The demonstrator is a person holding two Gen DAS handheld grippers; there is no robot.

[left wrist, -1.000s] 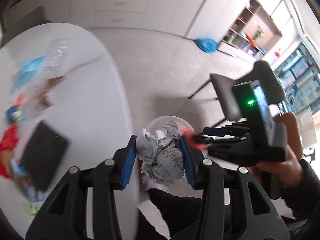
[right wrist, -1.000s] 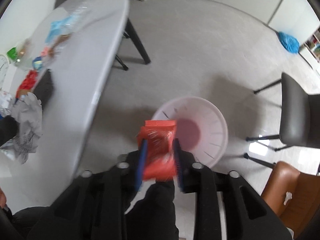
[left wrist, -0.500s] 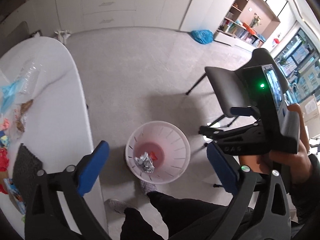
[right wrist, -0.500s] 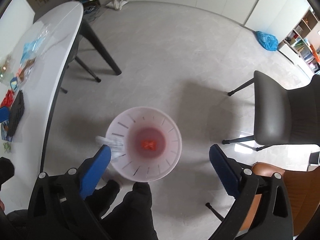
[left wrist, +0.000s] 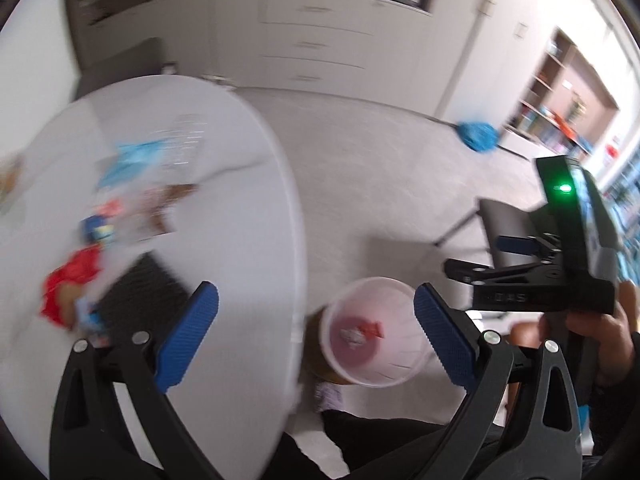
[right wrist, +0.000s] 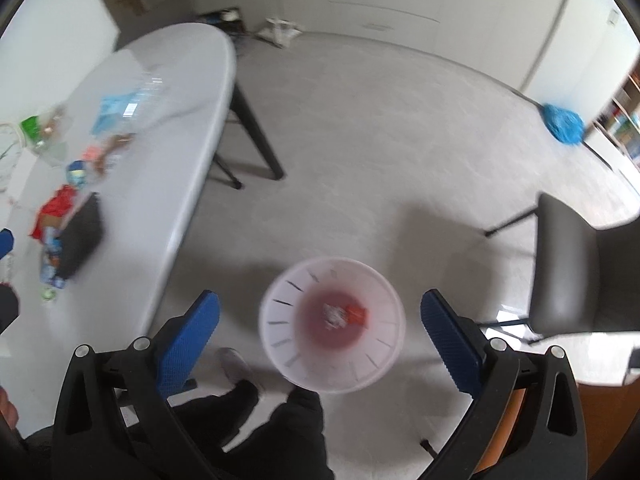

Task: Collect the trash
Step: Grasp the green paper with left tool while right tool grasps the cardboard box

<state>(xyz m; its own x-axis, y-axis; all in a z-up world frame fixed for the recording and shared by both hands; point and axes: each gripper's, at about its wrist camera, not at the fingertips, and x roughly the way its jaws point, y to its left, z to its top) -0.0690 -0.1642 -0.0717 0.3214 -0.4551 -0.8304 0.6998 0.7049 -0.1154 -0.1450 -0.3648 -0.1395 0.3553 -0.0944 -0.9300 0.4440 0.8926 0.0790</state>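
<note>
A white slotted waste bin [right wrist: 332, 368] stands on the floor by the table. In its bottom lie a crumpled paper ball [right wrist: 333, 313] and a red wrapper [right wrist: 355, 313]; the left wrist view shows the same bin [left wrist: 374, 372], paper ball [left wrist: 351, 336] and red wrapper [left wrist: 370, 327]. My right gripper [right wrist: 319, 312] hangs above the bin, open and empty. My left gripper [left wrist: 316, 306] is open and empty too, over the table's edge. More trash lies on the white table [left wrist: 224, 264]: a red wrapper [left wrist: 70, 282], blue packaging [left wrist: 132, 158], a black pad [left wrist: 140, 292].
A grey chair [right wrist: 576, 264] stands right of the bin, with a brown seat [right wrist: 596, 424] nearer. The person's dark-trousered legs [right wrist: 288, 428] and a shoe [right wrist: 236, 362] are beside the bin. A blue bag [right wrist: 562, 122] lies on the far floor. The table's black legs [right wrist: 256, 136] angle outward.
Both grippers opened and let go: the paper ball and the red wrapper dropped into the bin. Both hands then rose, and the left view swung back toward the table.
</note>
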